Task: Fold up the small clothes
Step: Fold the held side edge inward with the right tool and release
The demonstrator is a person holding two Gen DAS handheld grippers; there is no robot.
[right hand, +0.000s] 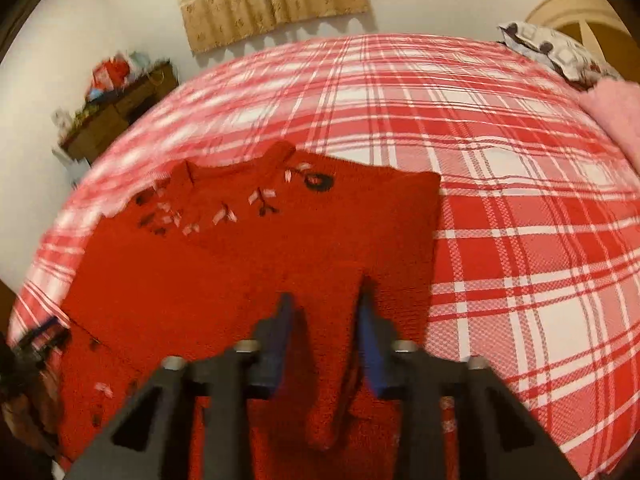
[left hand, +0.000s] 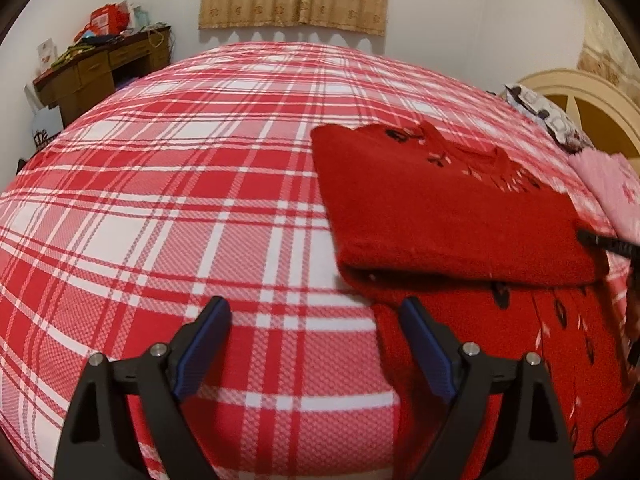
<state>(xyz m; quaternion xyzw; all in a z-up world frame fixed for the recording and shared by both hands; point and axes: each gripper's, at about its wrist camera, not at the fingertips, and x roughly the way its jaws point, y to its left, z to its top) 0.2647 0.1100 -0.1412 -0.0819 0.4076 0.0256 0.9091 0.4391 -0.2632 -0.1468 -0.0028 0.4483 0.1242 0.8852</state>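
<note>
A small red knitted sweater with black and white embroidery lies on the plaid bed, its sleeve or side part folded over the body. My left gripper is open and empty, low over the bedsheet just left of the sweater's lower edge. In the right wrist view the sweater fills the lower left. My right gripper has its jaws partly closed around a raised fold of the red fabric. The right gripper's tip shows in the left wrist view at the sweater's right edge.
The bed has a red and white plaid sheet. A pink garment and a patterned pillow lie by the cream headboard. A cluttered wooden desk stands by the wall beyond the bed.
</note>
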